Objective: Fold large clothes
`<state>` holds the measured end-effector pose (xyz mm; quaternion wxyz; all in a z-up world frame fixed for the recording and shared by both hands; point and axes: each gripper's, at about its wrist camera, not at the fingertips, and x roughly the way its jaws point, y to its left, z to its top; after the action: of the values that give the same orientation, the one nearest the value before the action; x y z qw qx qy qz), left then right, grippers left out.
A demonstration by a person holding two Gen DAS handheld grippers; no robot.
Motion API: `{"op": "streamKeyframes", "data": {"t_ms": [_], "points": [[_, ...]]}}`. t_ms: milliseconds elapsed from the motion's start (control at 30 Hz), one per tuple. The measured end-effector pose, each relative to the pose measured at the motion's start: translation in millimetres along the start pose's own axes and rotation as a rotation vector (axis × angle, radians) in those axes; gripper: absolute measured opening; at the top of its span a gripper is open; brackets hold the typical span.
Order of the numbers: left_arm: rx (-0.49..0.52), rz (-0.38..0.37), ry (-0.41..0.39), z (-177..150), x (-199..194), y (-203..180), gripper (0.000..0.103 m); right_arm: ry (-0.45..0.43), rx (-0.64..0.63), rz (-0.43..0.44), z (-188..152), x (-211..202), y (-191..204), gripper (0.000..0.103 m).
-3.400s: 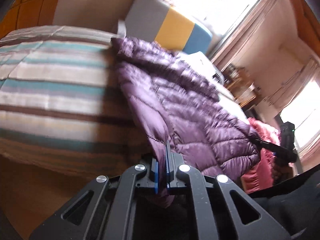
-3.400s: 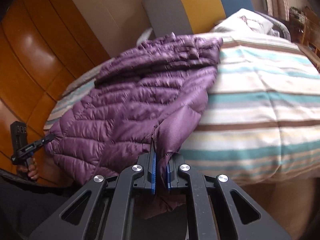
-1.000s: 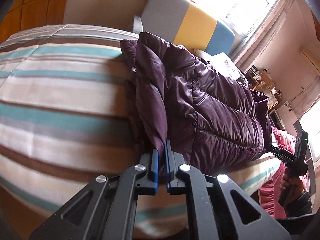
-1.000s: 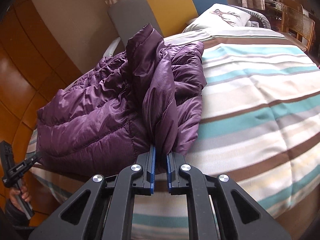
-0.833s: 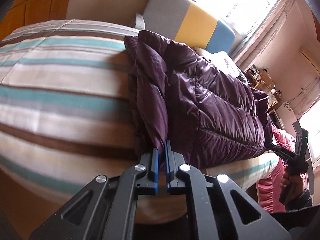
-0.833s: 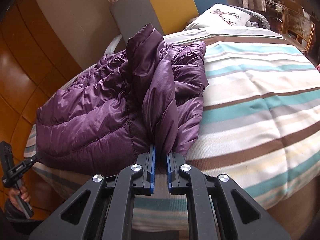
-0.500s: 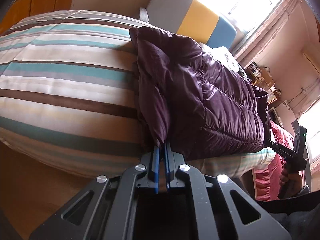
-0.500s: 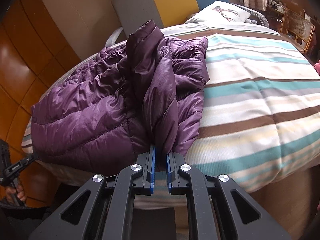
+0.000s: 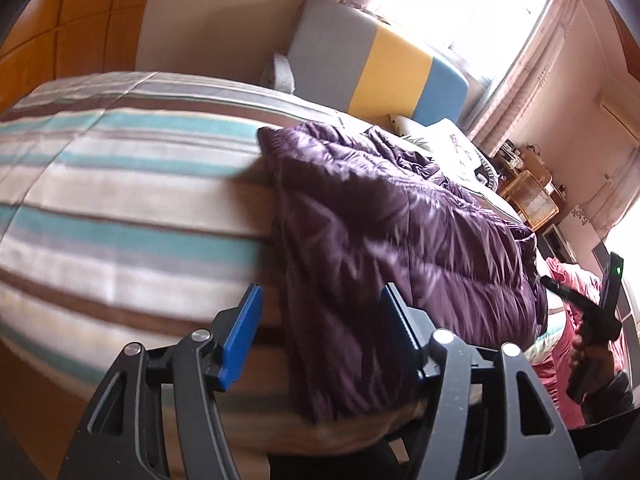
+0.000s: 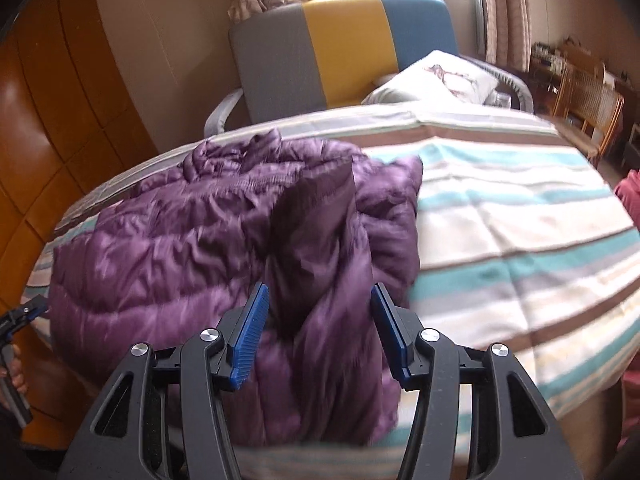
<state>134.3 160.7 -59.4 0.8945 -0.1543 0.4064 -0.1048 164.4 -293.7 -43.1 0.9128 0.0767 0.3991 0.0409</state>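
the purple puffer jacket [image 10: 192,256] lies folded over on the near part of the striped bedspread [image 10: 520,248], its long axis running across the bed along the foot edge, one end toward each gripper. a loose flap stands up at the right-hand end [image 10: 320,216] and drapes down over the bed's edge. the picture is blurred, so the seams are hard to read.

the right gripper [image 10: 318,332] has just been opening its jaws; they stand wide, the flap between the blue pads but not pressed. the left gripper [image 9: 320,328] has just been opening too, wide apart, with the jacket's other end [image 9: 360,248] hanging between its pads, unpinched.

farther up the bed a white pillow [image 10: 432,78] rests against the grey, yellow and blue headboard [image 10: 344,36]. a wicker chair [image 10: 588,100] stands beside the bed.
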Motion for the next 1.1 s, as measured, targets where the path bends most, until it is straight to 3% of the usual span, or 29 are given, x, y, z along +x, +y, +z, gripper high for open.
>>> {"op": "streamKeyframes", "data": {"t_ms": [167,200,233,300,333,500,700,900,1100], "points": [[0.037,0.002,-0.013,19.2,17.4,-11.7,0.052,-0.019,-0.015,-0.016,29.8,30.6,-0.6,0.053],[0.041,0.002,-0.011,21.9,19.6,-13.5,0.041,-0.006,-0.019,-0.006,34.1,37.4,-0.2,0.044],[0.052,0.012,-0.006,25.2,22.9,-14.6,0.028,-0.001,-0.03,0.003,36.7,40.0,1.3,0.022],[0.085,0.046,-0.02,28.1,22.3,-20.0,0.005,0.005,-0.058,-0.008,40.3,40.8,8.1,0.012],[0.091,0.051,-0.034,29.6,19.7,-20.7,0.003,-0.004,-0.07,-0.011,40.7,37.4,10.7,0.009],[0.087,0.042,-0.103,40.2,0.5,-21.1,0.001,-0.073,-0.064,-0.034,43.9,12.0,8.6,0.007],[0.115,0.045,-0.187,70.7,-11.0,-30.5,0.001,-0.176,-0.009,-0.035,73.7,-1.1,4.6,0.007],[0.122,0.078,-0.218,113.3,17.9,-37.3,0.001,-0.204,0.052,-0.06,100.3,24.8,2.1,0.007],[0.123,0.139,-0.19,146.4,63.7,-44.5,0.001,-0.209,0.104,-0.106,119.8,53.9,-4.9,0.007]]}}
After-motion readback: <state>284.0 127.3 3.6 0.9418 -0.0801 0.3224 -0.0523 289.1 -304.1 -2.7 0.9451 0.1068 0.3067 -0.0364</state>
